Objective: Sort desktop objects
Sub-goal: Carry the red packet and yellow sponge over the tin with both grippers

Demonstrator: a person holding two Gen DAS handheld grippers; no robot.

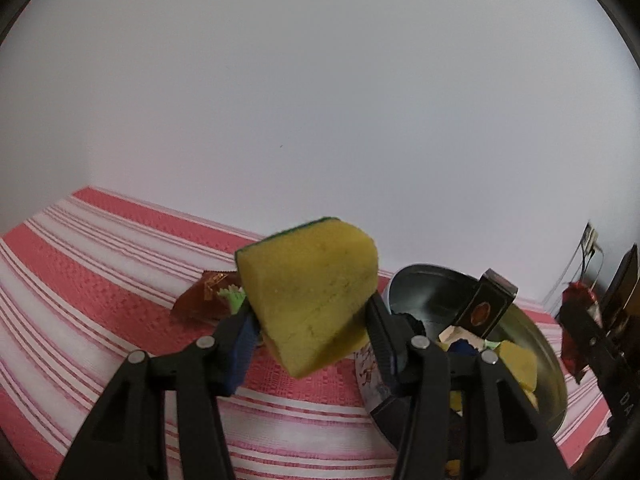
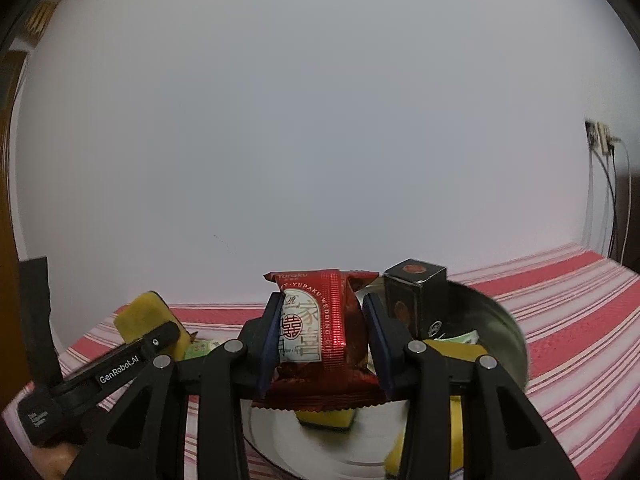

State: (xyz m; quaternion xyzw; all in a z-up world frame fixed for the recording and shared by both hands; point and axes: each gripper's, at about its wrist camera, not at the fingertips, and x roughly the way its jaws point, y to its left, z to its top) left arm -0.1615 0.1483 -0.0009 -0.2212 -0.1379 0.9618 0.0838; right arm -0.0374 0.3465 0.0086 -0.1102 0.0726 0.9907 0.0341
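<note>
Left tongs (image 1: 310,312) clench a yellow sponge (image 1: 310,300) above the striped surface (image 1: 100,280); right tongs (image 2: 320,336) grip a red snack packet (image 2: 320,332) over the crowded metal bowl (image 2: 504,332), where either could snag the upright black box (image 2: 416,300).

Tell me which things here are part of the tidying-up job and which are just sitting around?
Part of the job:
- yellow sponge, clamped in the left gripper
- red snack packet, clamped in the right gripper
- metal bowl with the black box in it
- brown wrapper lying on the cloth

Just sitting around:
- striped tablecloth
- wall socket and cables
</note>
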